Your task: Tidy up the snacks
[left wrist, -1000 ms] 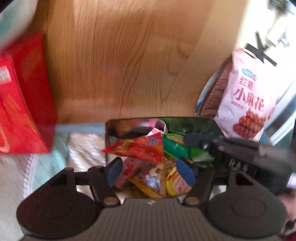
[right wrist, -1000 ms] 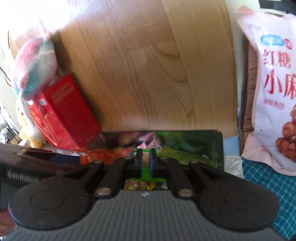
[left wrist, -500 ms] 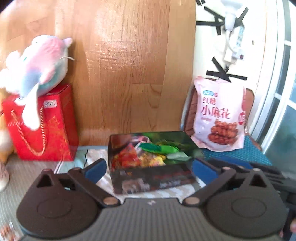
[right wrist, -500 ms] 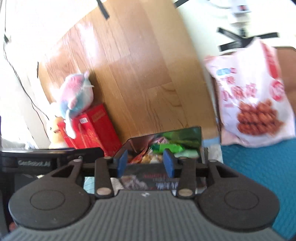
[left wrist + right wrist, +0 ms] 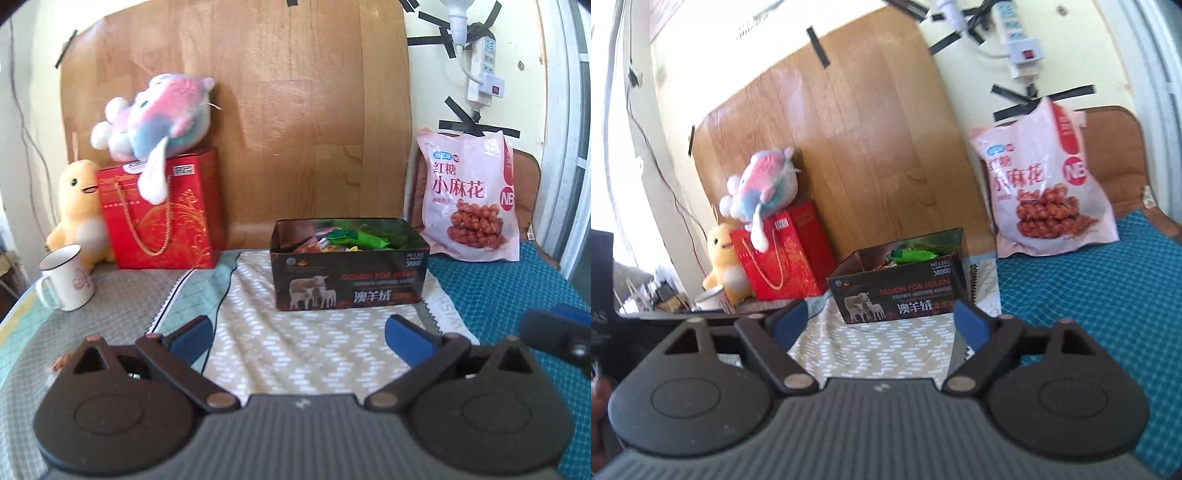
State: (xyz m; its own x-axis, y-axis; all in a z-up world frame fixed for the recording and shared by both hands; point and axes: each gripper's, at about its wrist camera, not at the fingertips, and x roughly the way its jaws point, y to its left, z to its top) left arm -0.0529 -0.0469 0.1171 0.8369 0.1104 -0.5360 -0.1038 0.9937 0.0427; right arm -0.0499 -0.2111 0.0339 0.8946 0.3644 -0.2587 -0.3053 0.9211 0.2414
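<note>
A dark open box with sheep pictures stands on the patterned cloth, holding several snack packets, green and red among them. It also shows in the right wrist view. My left gripper is open and empty, well back from the box. My right gripper is open and empty, also back from the box; part of it shows at the right edge of the left wrist view.
A large pink snack bag leans at the back right. A red gift bag with a plush toy on top, a yellow duck plush and a white mug stand at the left. A wooden board backs the scene.
Both grippers have pulled back from inside the box to well in front of it. The right gripper has opened from shut; the left has opened wider.
</note>
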